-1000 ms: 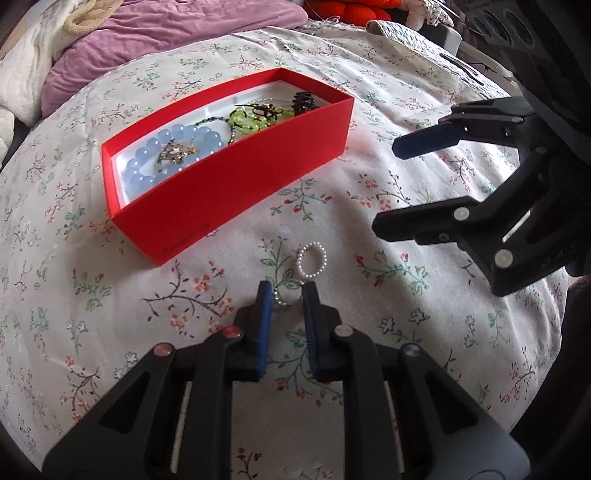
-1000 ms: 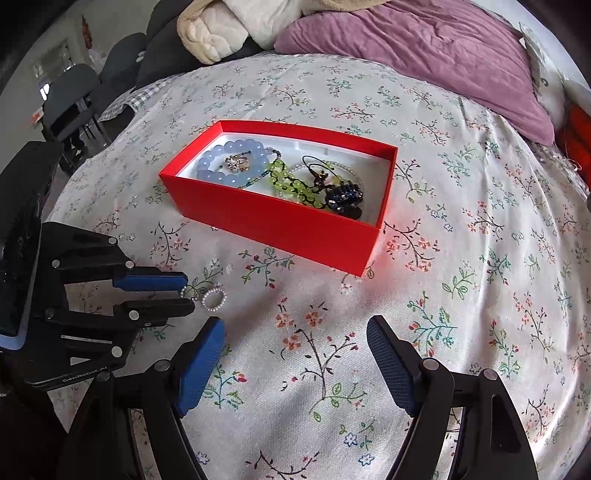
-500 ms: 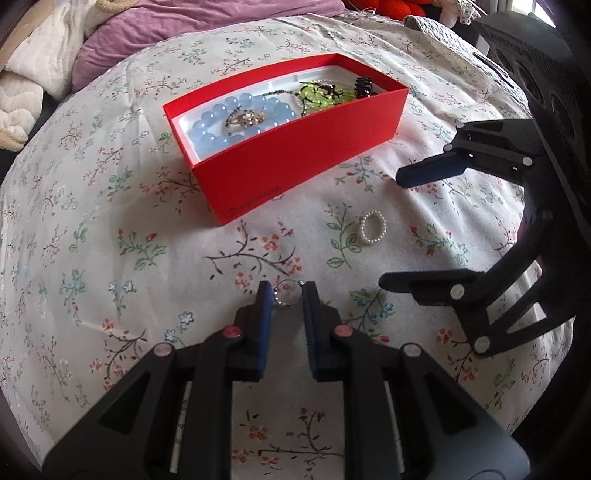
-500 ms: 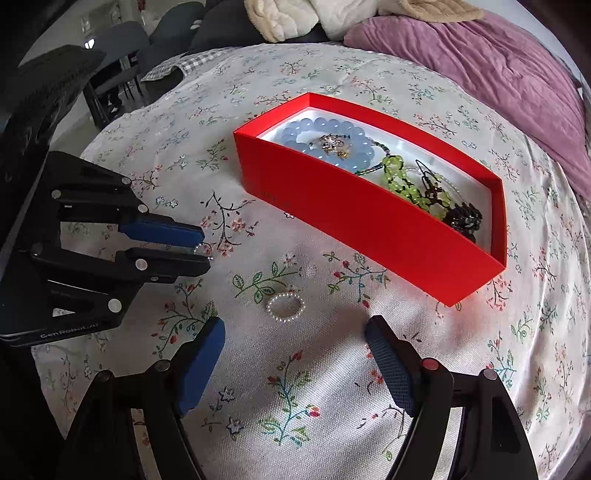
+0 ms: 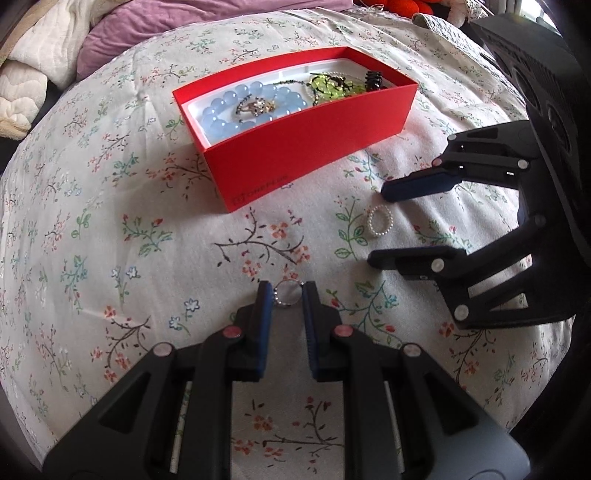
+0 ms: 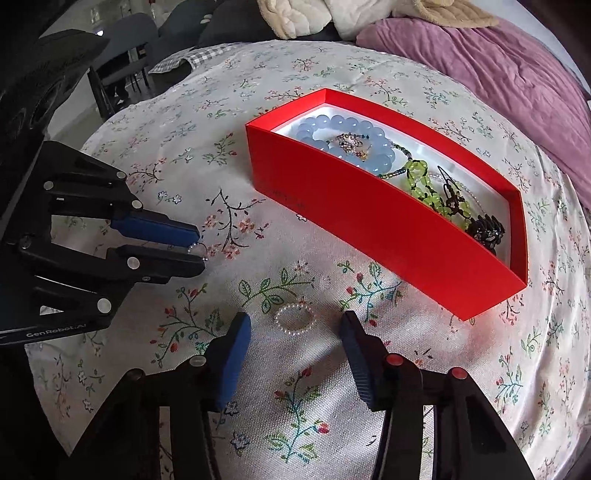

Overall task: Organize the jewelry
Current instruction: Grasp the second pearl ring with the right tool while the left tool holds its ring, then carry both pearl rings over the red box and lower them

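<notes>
A red box (image 5: 314, 147) (image 6: 369, 221) on the floral cloth holds a blue bead bracelet (image 5: 236, 114) (image 6: 369, 147), a green bead strand (image 5: 332, 83) (image 6: 424, 184) and a dark hair clip (image 6: 485, 227). My left gripper (image 5: 287, 293) (image 6: 197, 254) is shut on a small silver ring (image 5: 287, 294) (image 6: 195, 248), held just above the cloth. A small white pearl ring (image 5: 379, 220) (image 6: 294, 318) lies on the cloth. My right gripper (image 6: 293, 332) (image 5: 380, 225) is open, its fingers on either side of the pearl ring.
A purple blanket (image 6: 498, 74) and a cream quilt (image 5: 22, 74) lie at the back of the cloth-covered surface. Dark chairs (image 6: 129, 44) stand beyond the far left edge. Red yarn (image 5: 399, 5) sits at the back.
My left gripper has drawn back from the box with the silver ring in it. My right gripper has moved in over the pearl ring, so its fingers now flank it.
</notes>
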`<state>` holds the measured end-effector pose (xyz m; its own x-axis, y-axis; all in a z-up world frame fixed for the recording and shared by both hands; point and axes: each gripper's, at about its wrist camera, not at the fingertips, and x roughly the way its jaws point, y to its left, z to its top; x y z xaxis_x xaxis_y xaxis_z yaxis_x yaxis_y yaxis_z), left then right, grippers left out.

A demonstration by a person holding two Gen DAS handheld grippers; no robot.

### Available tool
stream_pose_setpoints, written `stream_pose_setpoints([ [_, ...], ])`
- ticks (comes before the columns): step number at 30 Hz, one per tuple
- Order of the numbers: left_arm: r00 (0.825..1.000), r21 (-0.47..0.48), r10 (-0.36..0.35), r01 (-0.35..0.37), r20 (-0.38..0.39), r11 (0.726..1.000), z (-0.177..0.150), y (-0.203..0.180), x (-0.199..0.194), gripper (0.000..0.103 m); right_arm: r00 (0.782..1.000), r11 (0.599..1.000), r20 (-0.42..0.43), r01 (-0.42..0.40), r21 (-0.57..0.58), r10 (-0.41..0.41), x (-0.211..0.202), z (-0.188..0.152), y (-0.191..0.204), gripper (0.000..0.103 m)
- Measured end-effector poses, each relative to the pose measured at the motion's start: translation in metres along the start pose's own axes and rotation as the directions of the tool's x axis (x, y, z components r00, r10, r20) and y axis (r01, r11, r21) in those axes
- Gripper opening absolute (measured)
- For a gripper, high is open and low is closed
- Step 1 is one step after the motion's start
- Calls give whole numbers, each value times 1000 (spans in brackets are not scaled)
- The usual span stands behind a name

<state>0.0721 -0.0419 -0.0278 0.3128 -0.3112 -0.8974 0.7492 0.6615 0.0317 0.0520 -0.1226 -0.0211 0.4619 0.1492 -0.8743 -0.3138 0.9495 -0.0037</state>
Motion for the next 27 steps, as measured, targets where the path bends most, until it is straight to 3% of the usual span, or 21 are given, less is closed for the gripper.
stream_pose_setpoints([
  [12, 1000, -1, 1, -1, -1, 1000, 1, 0, 0, 19, 1000, 999, -10, -5, -34, 5, 1, 4, 8, 12],
  [18, 1000, 0, 1, -1, -1, 1000, 1, 0, 0, 19, 1000, 999, -7, -10, -37, 10, 1, 4, 11, 5],
  [27, 1000, -16, 11, -11, 3, 1000, 3, 4, -1, 19, 1000, 999, 0, -10, -43, 10, -6, 5, 10, 3],
])
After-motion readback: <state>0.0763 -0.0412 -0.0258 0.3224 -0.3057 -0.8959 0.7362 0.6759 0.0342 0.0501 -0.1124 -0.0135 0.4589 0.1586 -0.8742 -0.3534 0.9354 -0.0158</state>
